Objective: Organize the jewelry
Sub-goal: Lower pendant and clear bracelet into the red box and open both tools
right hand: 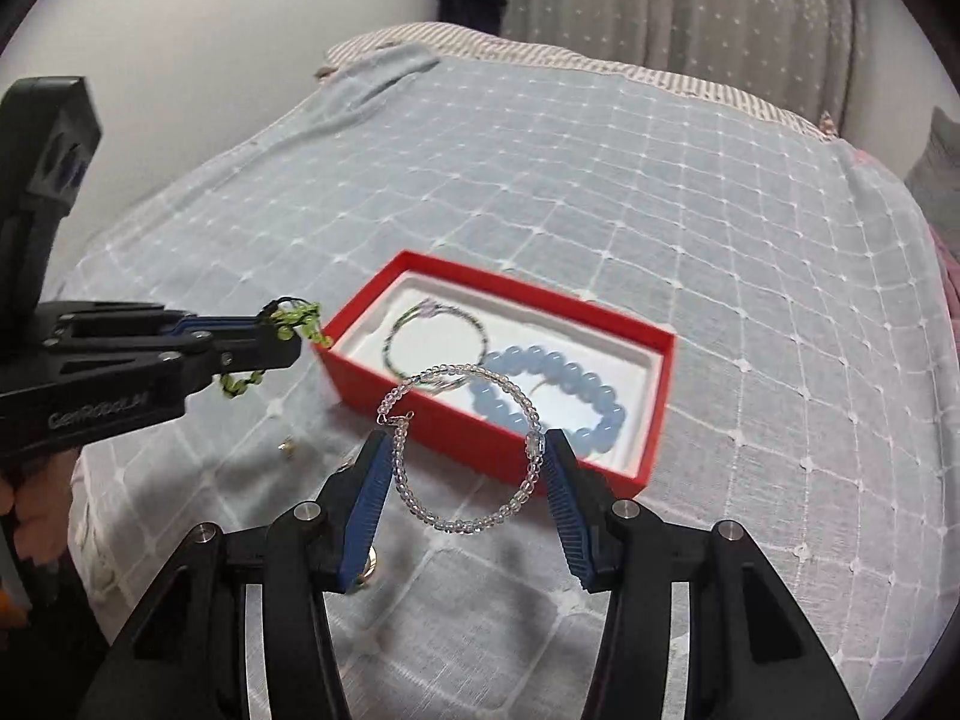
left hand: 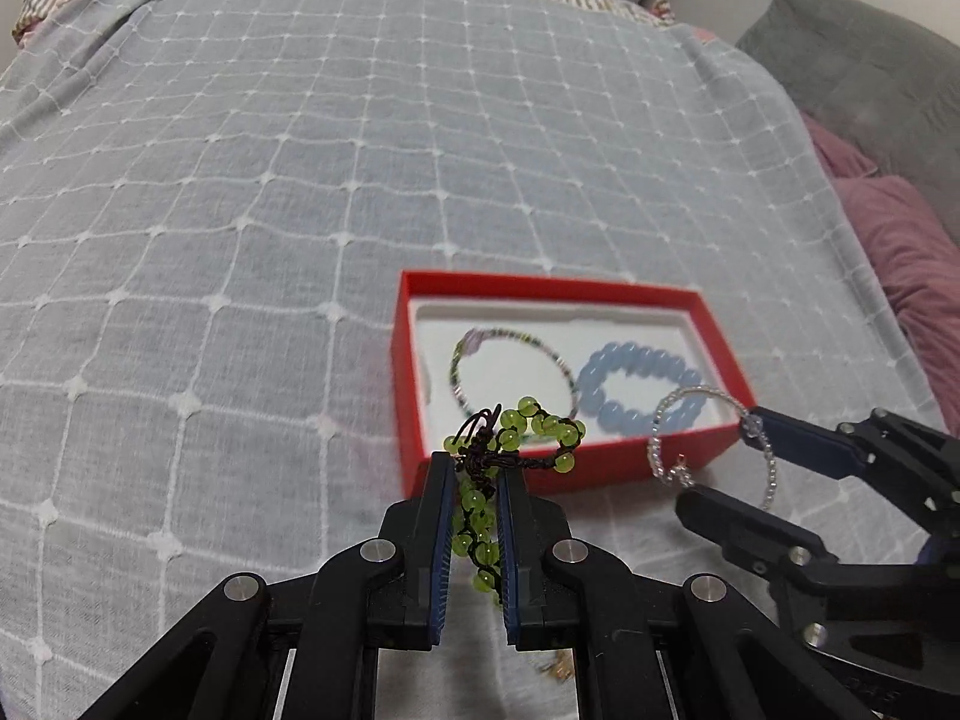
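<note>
Both tongs hold bracelets near the red box [left hand: 558, 468]: left tongs [left hand: 474, 480] pinch green beads [left hand: 510, 426], right tongs [right hand: 471, 450] squeeze a clear ring [right hand: 474, 525]. Next, I think, each must move over the box and let go.

Left gripper [left hand: 474, 465] is angled downward, its jaws nearly closed and pinching a green bracelet [left hand: 510, 438]. Right gripper [right hand: 462, 450] is angled downward, its jaws half apart, gripping a clear bracelet [right hand: 468, 450].

A bed [left hand: 300, 180] under a grey checked cover fills the room; grey curtains [right hand: 690, 0] hang behind, beside a white wall [right hand: 210, 30].
</note>
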{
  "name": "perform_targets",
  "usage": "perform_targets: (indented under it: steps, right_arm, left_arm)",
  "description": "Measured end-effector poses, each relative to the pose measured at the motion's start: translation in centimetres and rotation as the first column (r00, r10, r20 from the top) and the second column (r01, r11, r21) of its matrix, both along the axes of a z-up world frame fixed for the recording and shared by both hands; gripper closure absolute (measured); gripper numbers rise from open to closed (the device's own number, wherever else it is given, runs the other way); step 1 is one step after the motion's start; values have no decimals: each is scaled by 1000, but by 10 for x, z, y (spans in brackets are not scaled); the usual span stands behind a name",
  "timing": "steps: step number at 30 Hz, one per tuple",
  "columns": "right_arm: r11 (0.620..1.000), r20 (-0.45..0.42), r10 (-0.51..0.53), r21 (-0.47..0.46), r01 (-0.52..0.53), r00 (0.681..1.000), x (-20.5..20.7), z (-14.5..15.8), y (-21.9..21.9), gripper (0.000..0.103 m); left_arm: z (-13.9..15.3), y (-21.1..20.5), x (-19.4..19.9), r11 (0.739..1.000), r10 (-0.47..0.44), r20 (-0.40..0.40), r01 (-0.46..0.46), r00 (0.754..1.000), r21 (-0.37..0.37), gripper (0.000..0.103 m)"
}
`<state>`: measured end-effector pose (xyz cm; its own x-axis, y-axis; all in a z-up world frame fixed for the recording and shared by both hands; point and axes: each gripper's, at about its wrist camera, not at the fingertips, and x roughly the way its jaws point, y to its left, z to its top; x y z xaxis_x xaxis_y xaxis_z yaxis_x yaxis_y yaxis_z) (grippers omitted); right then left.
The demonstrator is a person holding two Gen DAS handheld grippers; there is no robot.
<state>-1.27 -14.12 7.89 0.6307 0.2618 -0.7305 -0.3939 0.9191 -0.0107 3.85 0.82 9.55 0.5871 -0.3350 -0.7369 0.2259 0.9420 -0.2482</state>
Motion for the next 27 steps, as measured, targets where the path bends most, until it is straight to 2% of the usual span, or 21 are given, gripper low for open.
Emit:
perform_targets:
  steps: [10,17,27]
  right_arm:
    - [997,5,-78,23,78,997,36,-3,-13,49]
    - [994,-4,-97,54,97,995,54,-9,-19,47]
    - [996,-17,-85,34,86,996,67,-17,-13,46]
  left_arm:
    - [-6,-24,27,1000,2,37,-1,999,-8,95]
    - [-22,-27,46,1000,22,-3,-22,1000,-2,95]
    - [-34,-28,55,999,37,-21,-36,999,14,95]
